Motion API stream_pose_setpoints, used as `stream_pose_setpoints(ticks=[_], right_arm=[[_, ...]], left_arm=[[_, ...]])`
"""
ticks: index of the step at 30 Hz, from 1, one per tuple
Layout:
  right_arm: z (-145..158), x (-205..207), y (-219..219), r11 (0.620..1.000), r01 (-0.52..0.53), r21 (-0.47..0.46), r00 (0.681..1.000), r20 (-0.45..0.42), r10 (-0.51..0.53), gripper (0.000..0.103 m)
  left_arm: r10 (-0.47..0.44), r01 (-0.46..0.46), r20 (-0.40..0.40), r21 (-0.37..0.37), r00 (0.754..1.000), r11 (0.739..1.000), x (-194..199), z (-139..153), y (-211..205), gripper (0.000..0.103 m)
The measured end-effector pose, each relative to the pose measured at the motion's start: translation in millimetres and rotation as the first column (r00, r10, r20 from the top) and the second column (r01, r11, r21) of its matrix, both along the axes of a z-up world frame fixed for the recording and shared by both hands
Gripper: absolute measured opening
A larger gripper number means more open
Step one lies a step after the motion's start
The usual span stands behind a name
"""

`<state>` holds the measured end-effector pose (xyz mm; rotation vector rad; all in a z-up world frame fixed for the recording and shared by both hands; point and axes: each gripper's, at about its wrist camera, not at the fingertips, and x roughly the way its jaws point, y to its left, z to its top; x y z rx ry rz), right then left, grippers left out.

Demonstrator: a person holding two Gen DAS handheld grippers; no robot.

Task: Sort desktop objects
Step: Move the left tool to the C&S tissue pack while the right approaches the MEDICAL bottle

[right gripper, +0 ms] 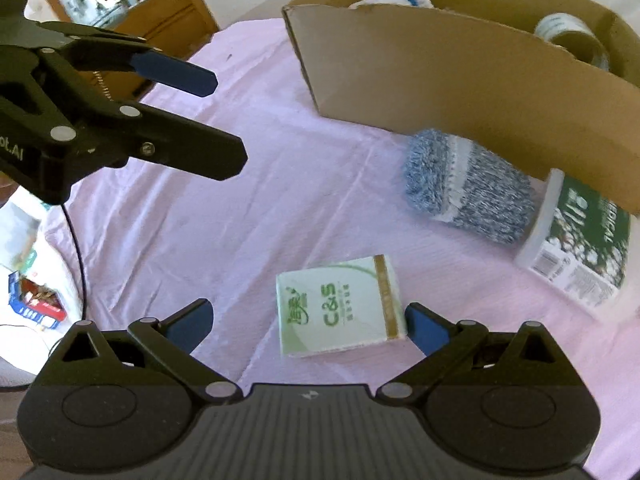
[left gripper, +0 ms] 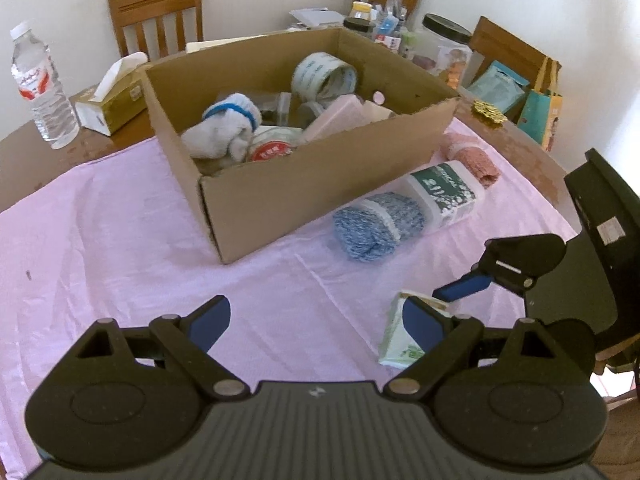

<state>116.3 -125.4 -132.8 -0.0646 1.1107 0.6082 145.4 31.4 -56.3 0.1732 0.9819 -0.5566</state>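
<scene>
The right gripper [right gripper: 308, 326] hangs low over the pocket tissue pack [right gripper: 340, 308], its jaws spread wide with the pack lying between the blue pads [right gripper: 426, 330] but not pressed by them; the pad on the right sits just beside the pack's gold-striped edge. That stance reads as a lineup for a pinch across the pack's short width, the natural way to lift something flat and soft off cloth. The left gripper [left gripper: 316, 320] waits with its jaws equally wide and nothing between them, held back over bare cloth, probably to leave its partner room.

The pack is a thin, glossy plastic-wrapped rectangle, pale green and white, and should give a little under the pads. It lies flat on the pink tablecloth [left gripper: 120, 240], a smooth, lightly creased sheet covering the bench. Farther on stands the open cardboard box [left gripper: 320, 184], stiff corrugated board with a torn rim, already holding a white towel roll [left gripper: 224, 128], a tape roll [left gripper: 324, 74] and other items; it looks like the sorting bin. Against its outer wall lie a fuzzy blue-and-white rolled cloth [left gripper: 376, 228], a hard clear container with a green label [left gripper: 444, 192], and a nubbly pink rolled cloth [left gripper: 474, 158], all not yet boxed.
</scene>
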Motion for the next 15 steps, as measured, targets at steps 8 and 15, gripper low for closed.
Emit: stream_pose_setpoints(ticks=[8,15], right_arm=[[9,-19,-23,0.991,0.112,-0.075,0.992,0.061,-0.108,0.103],[8,-26,-51,0.988,0.133,-0.084,0.989,0.072,-0.127,0.103]], left_arm=[[-0.06,0.061,-0.041,0.021,0.997,0.998,-17,-20,-23,0.093],[-0.001,0.007,-0.052,0.112,0.999,0.994,-32,-39,-51,0.093]])
